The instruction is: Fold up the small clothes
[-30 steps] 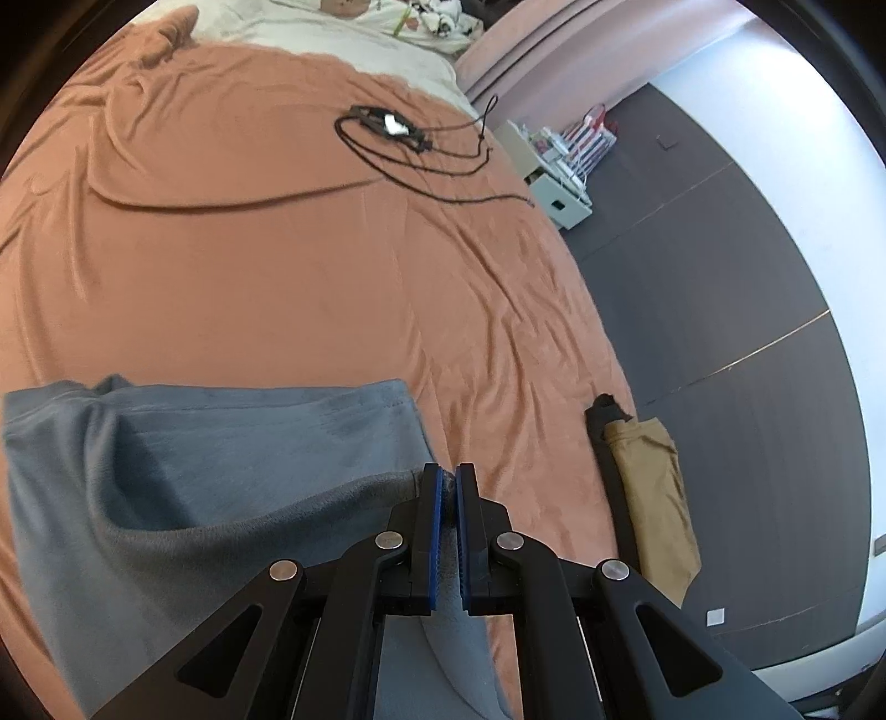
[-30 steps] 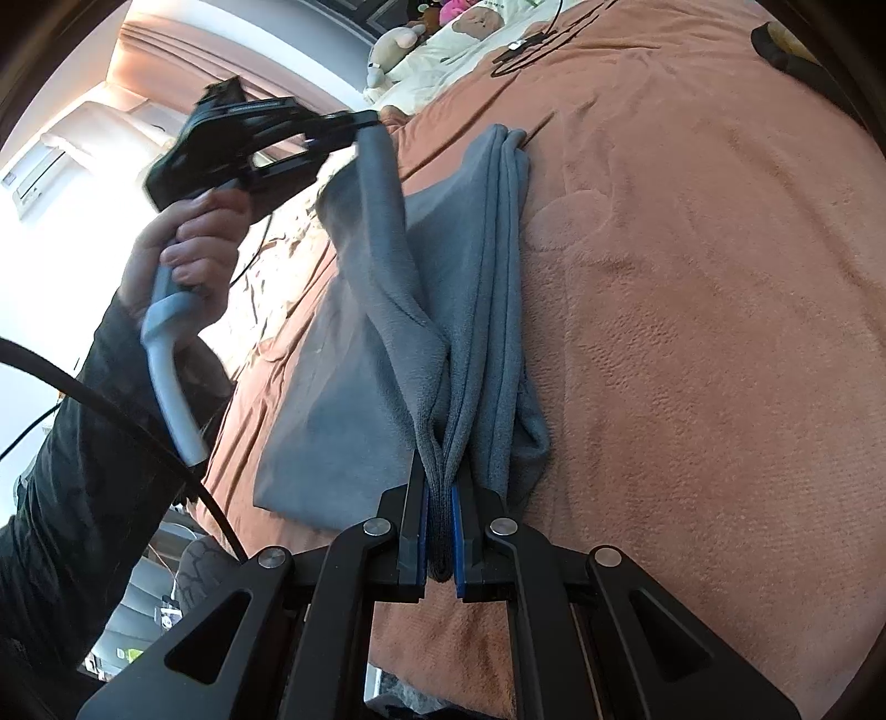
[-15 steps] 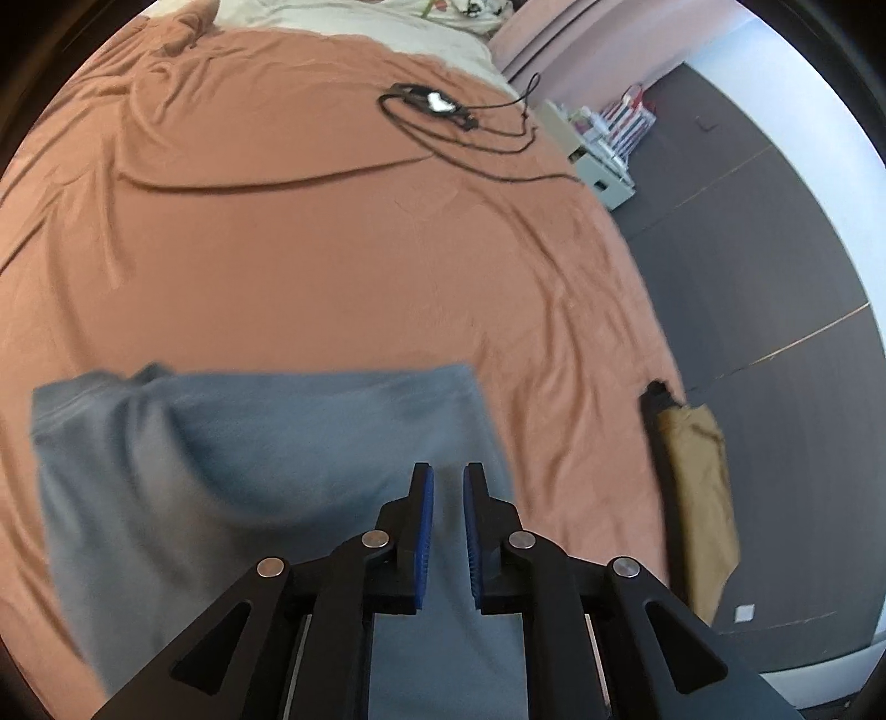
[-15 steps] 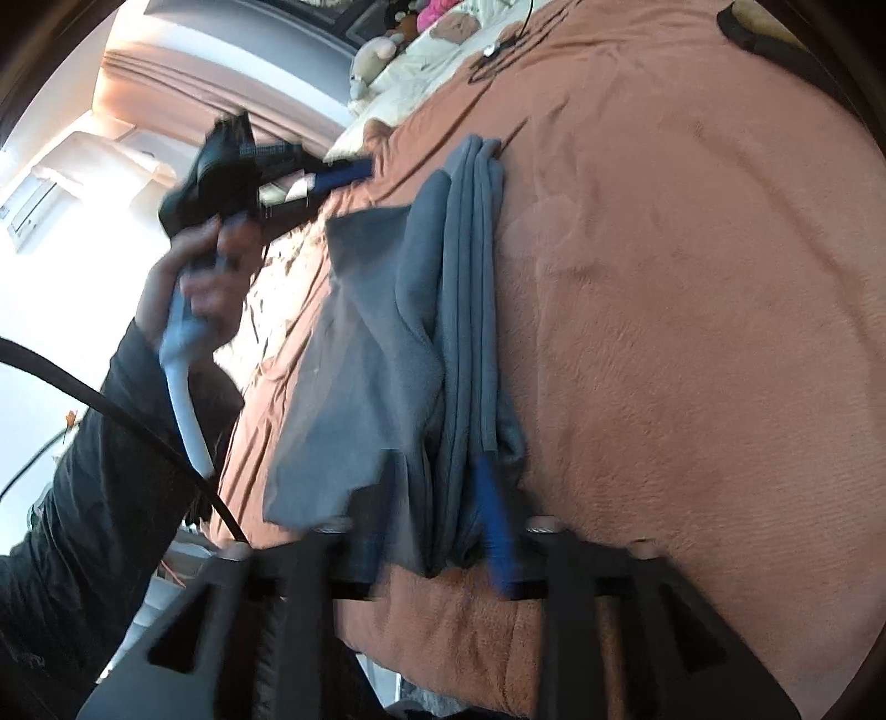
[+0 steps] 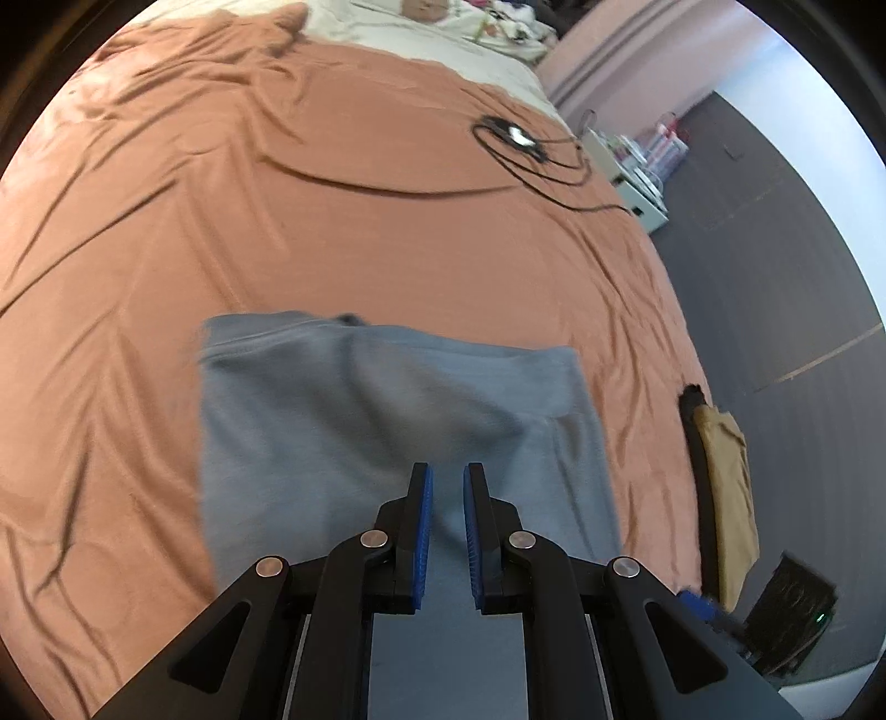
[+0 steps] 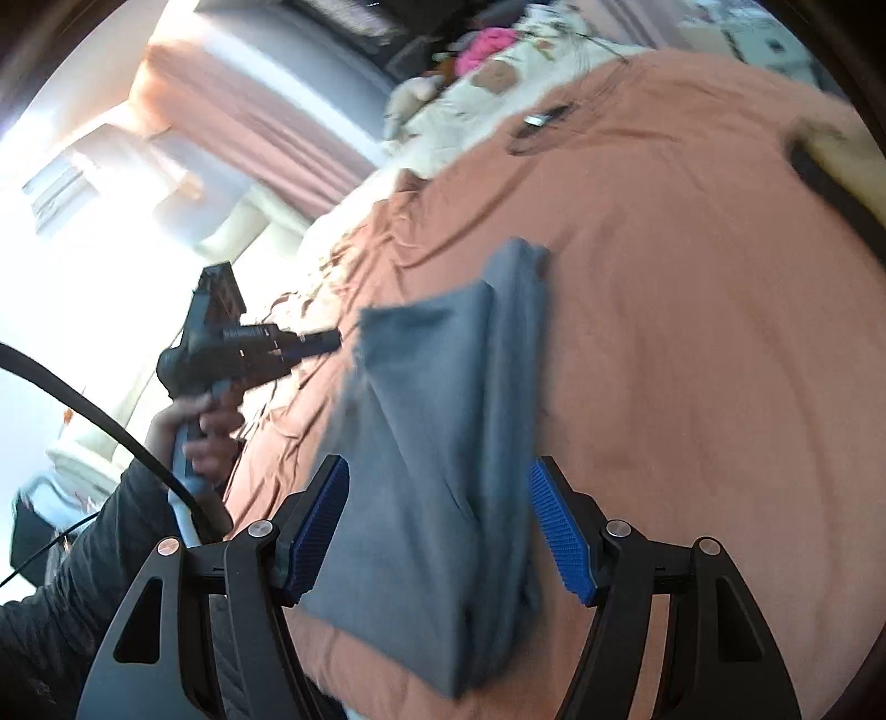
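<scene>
A grey garment (image 5: 360,421) lies folded on the orange bed cover (image 5: 387,232), its folded layers bunched along one side (image 6: 515,343). My left gripper (image 5: 446,471) hovers over its near part, jaws a narrow gap apart with nothing between them. In the right wrist view that left gripper (image 6: 326,340) hangs just left of the garment, held by a hand (image 6: 199,437). My right gripper (image 6: 438,468) is above the garment's near end. Its jaws are opening wide. The cloth lies below them, and the pads do not press on it.
A black cable with a small device (image 5: 515,135) lies further up the bed. A tan garment with a black strip (image 5: 725,482) sits at the bed's right edge, above dark floor (image 5: 775,277). Pillows and plush toys (image 6: 487,50) are at the head. A white cabinet (image 5: 637,183) stands beside the bed.
Both grippers let go of the grey garment, which dropped flat onto the bed. The left gripper came down and away from the cloth. The right jaws spread wide and lifted back.
</scene>
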Demonstrator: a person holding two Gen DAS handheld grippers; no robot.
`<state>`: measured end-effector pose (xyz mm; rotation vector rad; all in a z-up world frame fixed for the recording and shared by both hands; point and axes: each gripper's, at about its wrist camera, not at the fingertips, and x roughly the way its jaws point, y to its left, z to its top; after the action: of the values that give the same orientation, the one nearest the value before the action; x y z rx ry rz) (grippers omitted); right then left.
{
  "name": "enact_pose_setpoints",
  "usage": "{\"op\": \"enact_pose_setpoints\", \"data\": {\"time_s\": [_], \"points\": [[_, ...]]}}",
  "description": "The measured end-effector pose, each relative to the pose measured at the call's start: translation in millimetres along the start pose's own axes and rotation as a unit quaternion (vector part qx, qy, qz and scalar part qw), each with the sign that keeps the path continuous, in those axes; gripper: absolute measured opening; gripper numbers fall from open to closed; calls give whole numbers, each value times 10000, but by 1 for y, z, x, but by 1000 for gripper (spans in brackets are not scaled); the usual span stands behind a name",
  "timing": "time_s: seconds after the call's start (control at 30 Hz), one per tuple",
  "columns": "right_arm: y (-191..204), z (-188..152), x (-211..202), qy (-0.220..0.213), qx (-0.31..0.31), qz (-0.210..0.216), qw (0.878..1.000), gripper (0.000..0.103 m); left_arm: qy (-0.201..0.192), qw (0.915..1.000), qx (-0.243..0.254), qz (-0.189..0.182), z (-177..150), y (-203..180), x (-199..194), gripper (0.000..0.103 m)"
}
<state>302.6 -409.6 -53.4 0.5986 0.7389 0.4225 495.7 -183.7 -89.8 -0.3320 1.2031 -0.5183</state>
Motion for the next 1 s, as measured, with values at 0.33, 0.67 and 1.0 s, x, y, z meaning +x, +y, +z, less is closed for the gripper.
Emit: {"op": "enact_pose_setpoints", "data": {"time_s": [0.33, 0.67, 1.0], "points": [[22, 66, 101, 577, -426, -294, 9970, 51, -68, 9991, -328, 268, -16, 43, -15, 32], [14, 98, 172, 987, -335, -706, 9920, 51, 17, 9977, -594, 310, -21, 76, -1, 56], [21, 115, 174, 830, -360, -834, 9924, 1, 2, 9978, -538, 390, -25, 80, 12, 56]]}}
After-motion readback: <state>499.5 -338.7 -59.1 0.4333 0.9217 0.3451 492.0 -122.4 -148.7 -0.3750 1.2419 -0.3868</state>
